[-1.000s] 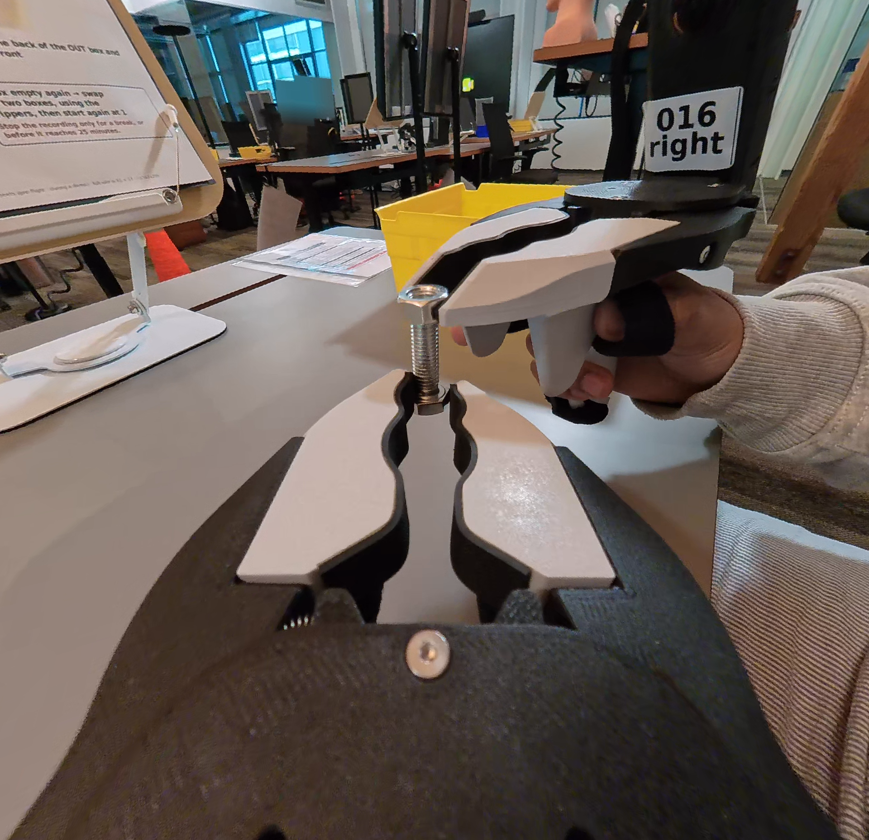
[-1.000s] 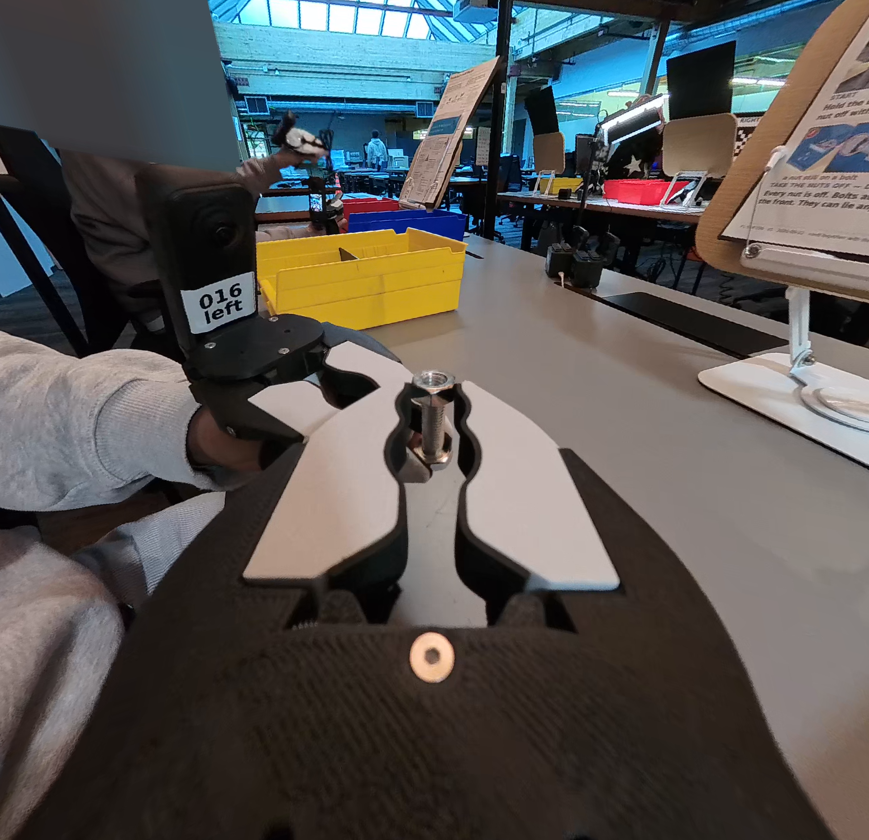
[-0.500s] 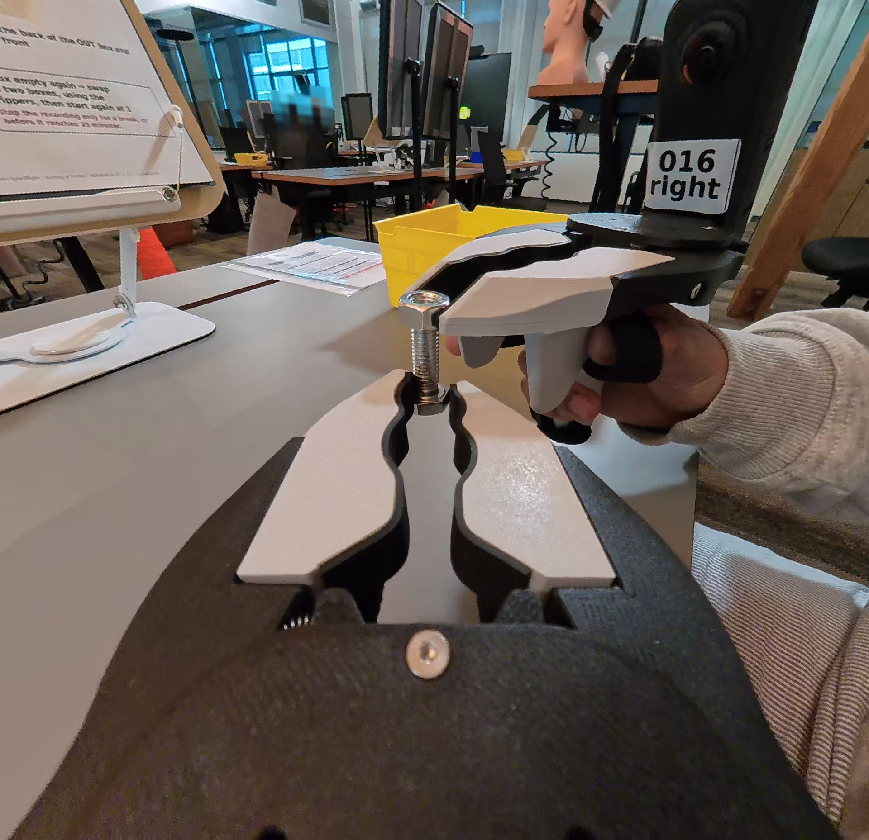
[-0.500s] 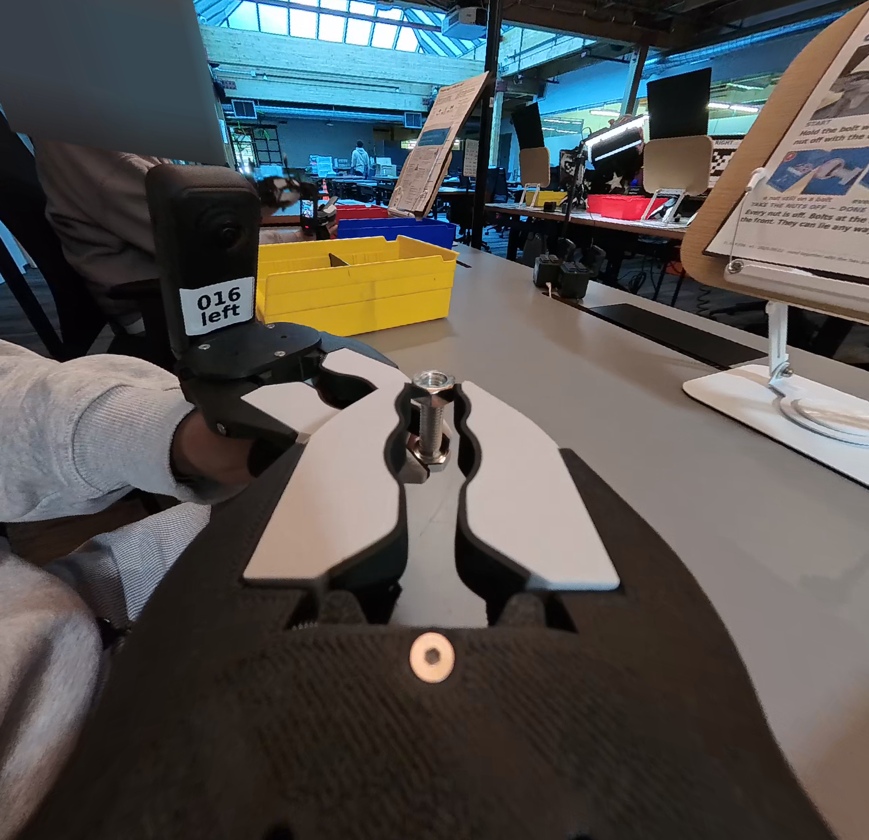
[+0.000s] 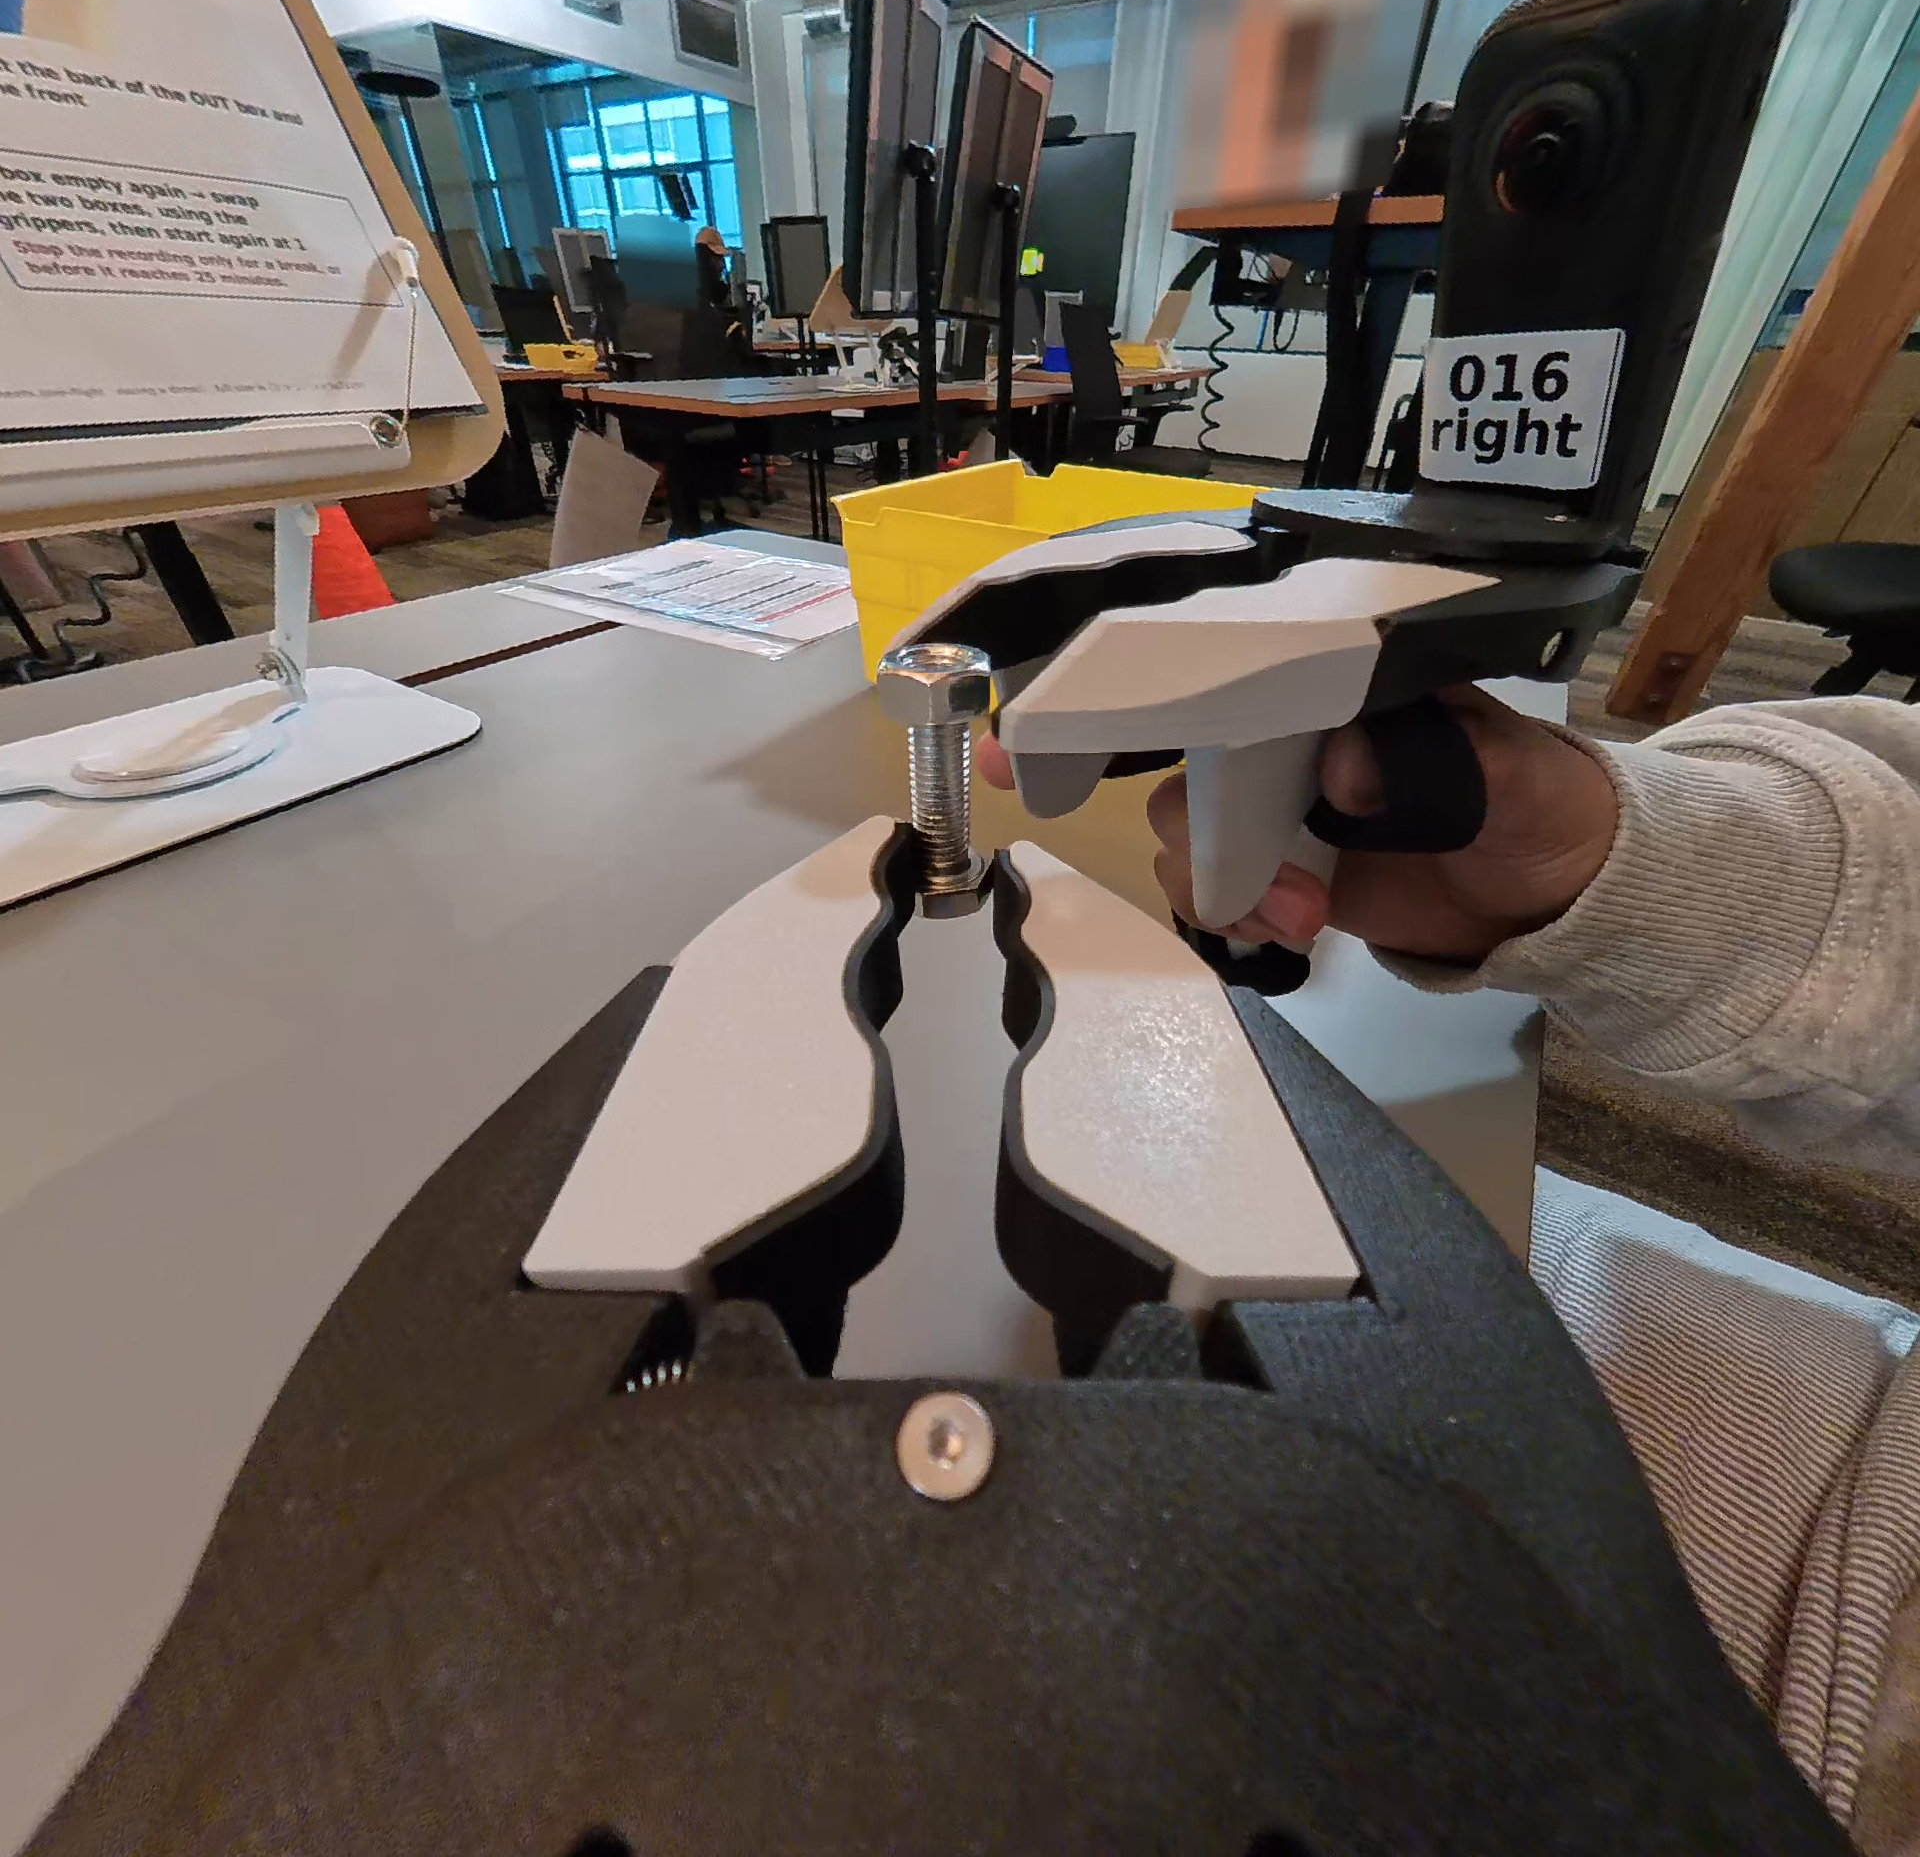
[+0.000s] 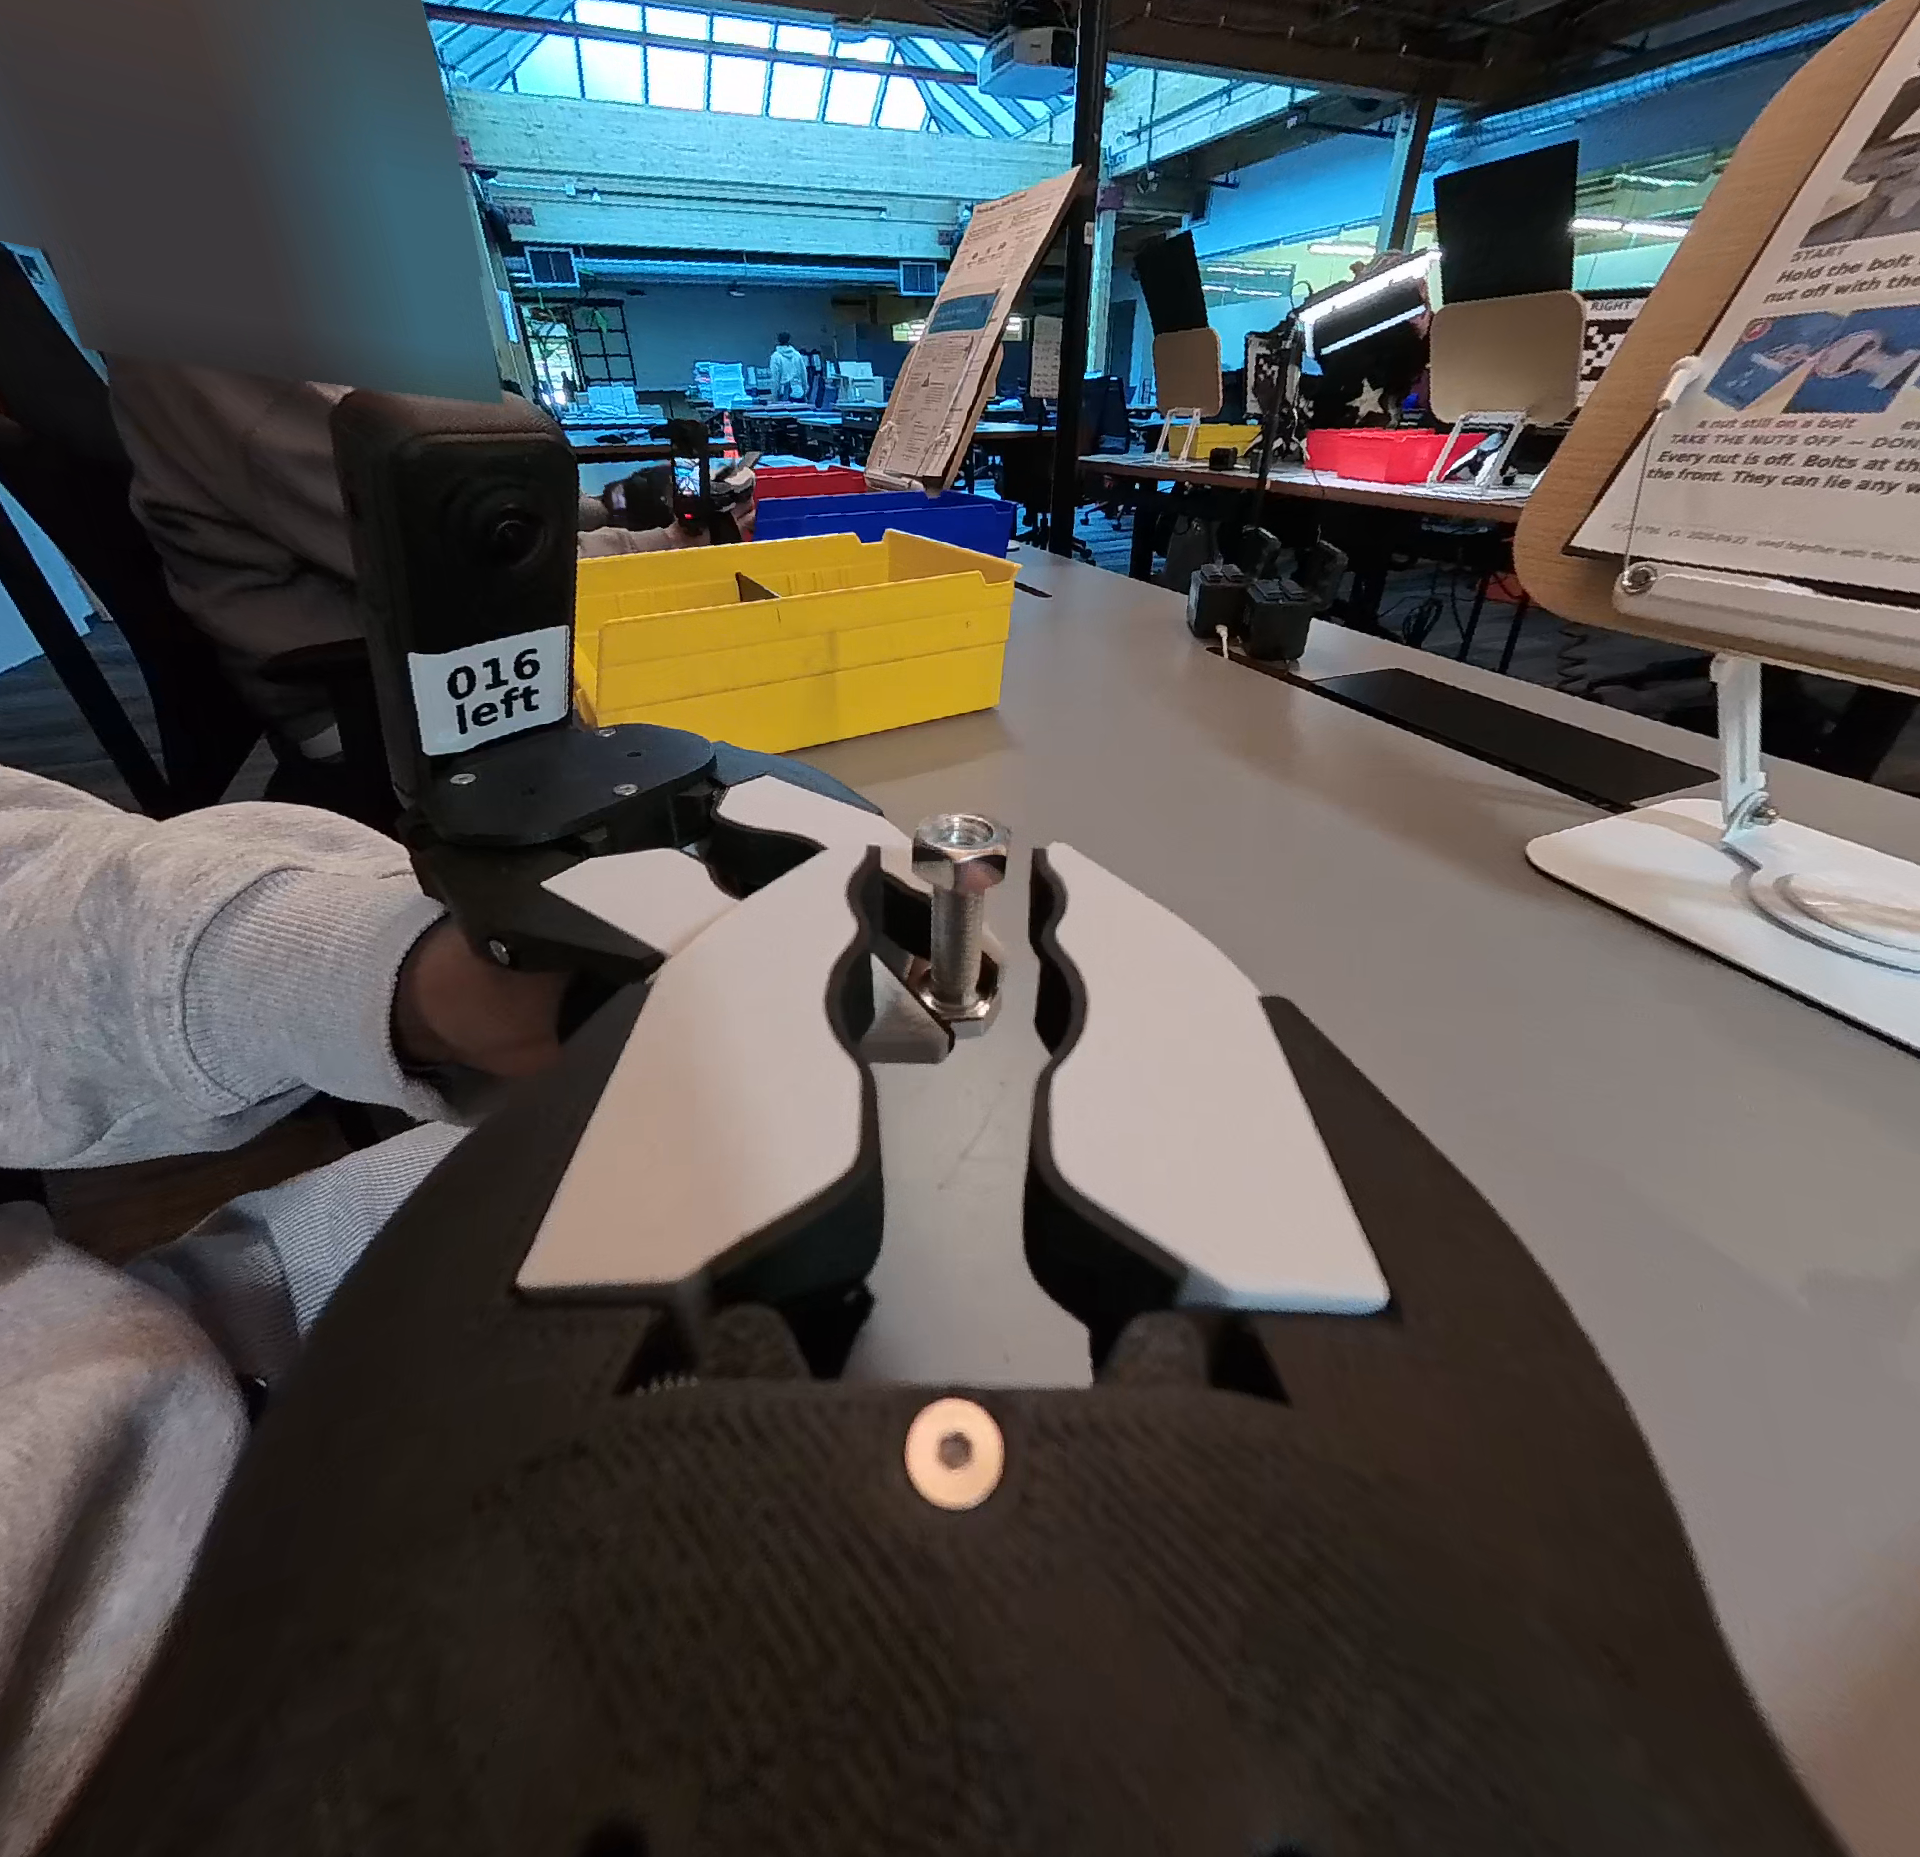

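Observation:
A silver bolt (image 5: pixel 940 789) stands upright with a hex nut (image 5: pixel 932 677) at its top end. My left gripper (image 5: pixel 951 862) is shut on the bolt's hex head at the bottom and holds it above the grey table (image 5: pixel 312 976). My right gripper (image 6: pixel 956 860) sits level around the nut (image 6: pixel 958 843), with its jaws apart and a small gap on each side of the nut. In the left wrist view the right gripper (image 5: pixel 961 695) comes in from the right, held by a hand (image 5: pixel 1455 851). The left gripper's camera body (image 6: pixel 468 581) shows in the right wrist view.
A yellow bin (image 6: pixel 790 654) with a divider stands on the table behind the grippers and also shows in the left wrist view (image 5: pixel 935 550). A document stand (image 5: pixel 208 249) sits on a white base (image 5: pixel 239 758). Black blocks (image 6: pixel 1257 602) and loose sheets (image 5: pixel 707 592) lie farther back. The tips of both grippers are at nearly the same place.
My right gripper's jaws were shut on the nut and have now opened a little around it. The left gripper still grips the bolt head. Both grippers shifted slightly.

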Demonstrator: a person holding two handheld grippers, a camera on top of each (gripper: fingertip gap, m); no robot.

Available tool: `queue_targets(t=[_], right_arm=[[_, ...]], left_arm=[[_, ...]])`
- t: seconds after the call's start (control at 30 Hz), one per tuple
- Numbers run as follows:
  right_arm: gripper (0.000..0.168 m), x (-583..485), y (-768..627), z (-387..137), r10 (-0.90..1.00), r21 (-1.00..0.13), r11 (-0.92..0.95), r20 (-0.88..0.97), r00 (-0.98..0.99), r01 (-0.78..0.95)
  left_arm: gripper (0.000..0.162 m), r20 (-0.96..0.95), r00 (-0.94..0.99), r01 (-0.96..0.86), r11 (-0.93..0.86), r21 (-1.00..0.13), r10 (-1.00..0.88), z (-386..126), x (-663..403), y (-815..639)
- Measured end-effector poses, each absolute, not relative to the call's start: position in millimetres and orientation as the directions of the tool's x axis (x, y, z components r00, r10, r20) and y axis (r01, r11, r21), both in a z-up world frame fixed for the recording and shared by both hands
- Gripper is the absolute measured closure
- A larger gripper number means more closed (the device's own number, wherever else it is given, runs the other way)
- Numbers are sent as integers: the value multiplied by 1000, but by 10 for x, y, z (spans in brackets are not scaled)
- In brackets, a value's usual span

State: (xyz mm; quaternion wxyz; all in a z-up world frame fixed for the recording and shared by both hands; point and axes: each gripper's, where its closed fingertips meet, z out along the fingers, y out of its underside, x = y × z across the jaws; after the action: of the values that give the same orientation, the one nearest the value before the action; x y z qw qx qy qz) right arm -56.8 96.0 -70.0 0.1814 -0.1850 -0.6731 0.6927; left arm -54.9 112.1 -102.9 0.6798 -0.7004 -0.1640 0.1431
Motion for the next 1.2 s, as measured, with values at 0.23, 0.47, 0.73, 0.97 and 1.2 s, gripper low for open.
queue_targets(t=[0.23,0.47,0.73,0.97,1.2], right_arm=[[145,-548,959,-688,490,-1000,-30,-10,-872,-5],[149,-550,982,-669,494,-999,-36,-7,-869,-13],[151,-529,965,-665,482,-999,-35,-3,-876,-16],[149,-545,989,-646,495,-999,-44,-2,-869,-23],[153,-511,946,-669,469,-999,-36,-8,-883,-10]], left_arm=[[147,45,901,54,-8,-999,431,-1025,-582,1093],[147,39,902,49,-12,-999,430,-1026,-574,1097],[147,42,900,50,-7,-999,434,-1020,-585,1086],[147,42,901,51,-9,-999,432,-1025,-582,1089],[147,51,897,56,0,-998,438,-1016,-597,1073]])
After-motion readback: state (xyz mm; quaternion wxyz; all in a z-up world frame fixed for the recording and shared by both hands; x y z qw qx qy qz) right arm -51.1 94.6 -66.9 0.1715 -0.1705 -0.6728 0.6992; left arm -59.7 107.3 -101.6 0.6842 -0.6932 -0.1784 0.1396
